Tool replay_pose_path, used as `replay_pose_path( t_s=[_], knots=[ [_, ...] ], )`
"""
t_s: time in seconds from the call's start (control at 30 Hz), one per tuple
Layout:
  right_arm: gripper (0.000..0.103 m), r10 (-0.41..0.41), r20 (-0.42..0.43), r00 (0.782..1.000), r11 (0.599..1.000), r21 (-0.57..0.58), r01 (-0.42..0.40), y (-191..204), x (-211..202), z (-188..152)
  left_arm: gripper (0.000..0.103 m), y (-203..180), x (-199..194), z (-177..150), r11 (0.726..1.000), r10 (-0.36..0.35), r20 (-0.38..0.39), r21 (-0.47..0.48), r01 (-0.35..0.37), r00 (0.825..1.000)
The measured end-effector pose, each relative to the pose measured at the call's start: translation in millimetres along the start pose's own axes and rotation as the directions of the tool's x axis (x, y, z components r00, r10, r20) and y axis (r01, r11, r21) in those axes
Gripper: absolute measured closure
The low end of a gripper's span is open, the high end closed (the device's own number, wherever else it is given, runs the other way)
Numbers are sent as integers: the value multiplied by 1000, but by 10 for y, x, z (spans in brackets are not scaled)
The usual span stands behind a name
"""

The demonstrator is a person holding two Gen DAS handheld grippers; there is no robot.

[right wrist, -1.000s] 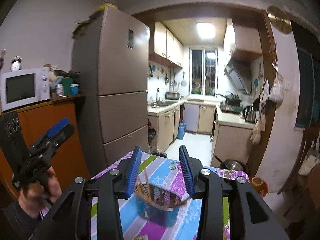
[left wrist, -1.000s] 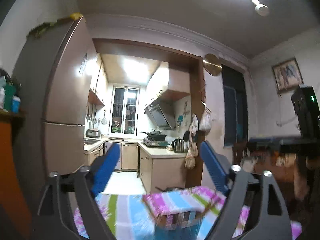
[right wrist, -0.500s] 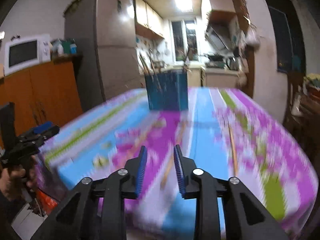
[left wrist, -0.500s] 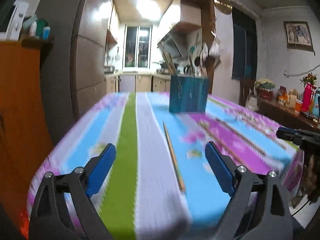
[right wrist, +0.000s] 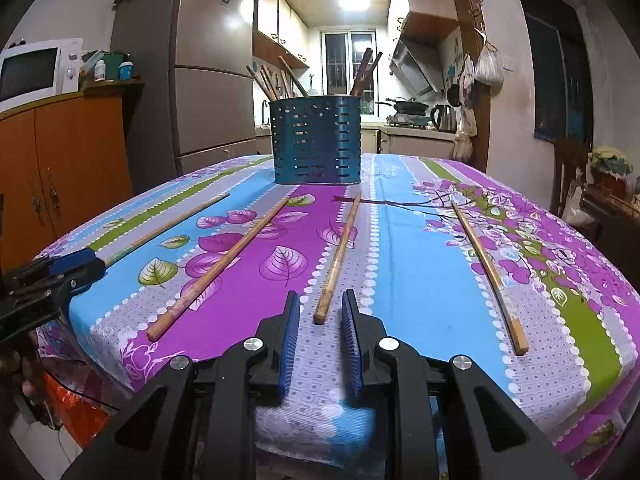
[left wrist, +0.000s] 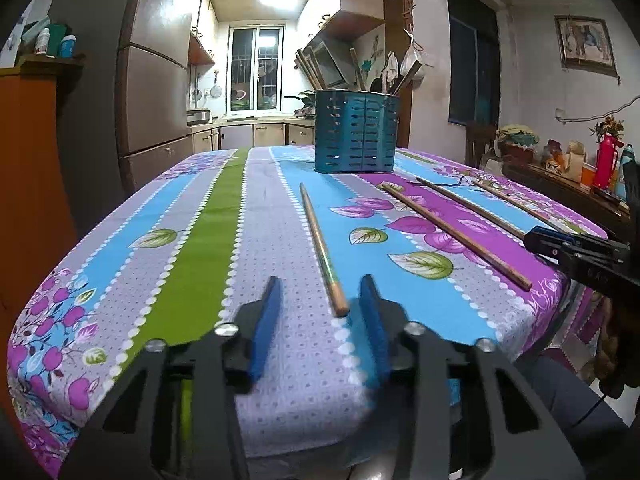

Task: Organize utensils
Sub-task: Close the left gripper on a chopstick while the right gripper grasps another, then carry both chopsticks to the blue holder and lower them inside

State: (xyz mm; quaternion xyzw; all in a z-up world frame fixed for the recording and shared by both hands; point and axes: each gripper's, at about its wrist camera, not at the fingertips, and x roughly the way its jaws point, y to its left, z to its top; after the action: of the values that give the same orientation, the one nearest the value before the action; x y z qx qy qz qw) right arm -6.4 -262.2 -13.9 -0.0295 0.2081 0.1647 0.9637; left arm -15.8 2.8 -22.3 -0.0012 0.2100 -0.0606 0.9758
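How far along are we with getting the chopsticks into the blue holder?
Done: several sticks already stand in the blue holder. In hand: nothing gripped yet. The left gripper is closing around the near end of the leftmost chopstick; the right gripper is closing just short of the third chopstick. Left: all four loose chopsticks lie on the tablecloth, including the second and the rightmost.

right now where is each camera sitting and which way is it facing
Left wrist: sits on the left tool, low at the table's near edge, facing along a chopstick toward the blue holder and kitchen; its closing blue pads flank the chopstick's end, the right tool shows at right.
Right wrist: sits on the right tool, facing another chopstick and the holder; the left tool and a hand show at left.
Shared: holder, striped tablecloth, chopsticks, kitchen.
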Motion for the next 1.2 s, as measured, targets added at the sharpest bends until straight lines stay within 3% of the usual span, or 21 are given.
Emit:
replay_pose_path(
  t_s=[0.03, 0.1, 0.57, 0.73, 0.87, 1.07, 1.2],
  knots=[
    [83, -3, 3, 1000, 1000, -2, 3, 9, 8, 0, 78, -14, 1, 2, 1000, -2, 1, 1, 2, 1000],
    [83, -12, 9, 1000, 1000, 0, 12, 18, 3, -10, 80, -76, 22, -2, 1000, 0, 10, 19, 0, 1000],
    [84, -42, 54, 998, 999, -19, 43, 71, -17, -79, 81, -193, -54, -113, 999, 33, 77, 25, -35, 996],
    [94, -37, 70, 997, 999, -18, 38, 111, -24, -96, 95, -162, -84, -125, 998, 58, 84, 5, -58, 995],
    [94, -34, 75, 997, 999, -2, 34, 98, -38, -90, 97, -163, -105, -128, 998, 67, 85, 16, -68, 994],
    [95, -44, 113, 993, 999, -4, 45, 47, -207, 43, 98, -161, -218, -71, 998, 67, 100, 11, -69, 993],
    [95, -49, 165, 985, 999, -15, 52, 16, -421, 232, 98, -201, -433, 141, 997, 63, 170, 26, -68, 983]
  ],
)
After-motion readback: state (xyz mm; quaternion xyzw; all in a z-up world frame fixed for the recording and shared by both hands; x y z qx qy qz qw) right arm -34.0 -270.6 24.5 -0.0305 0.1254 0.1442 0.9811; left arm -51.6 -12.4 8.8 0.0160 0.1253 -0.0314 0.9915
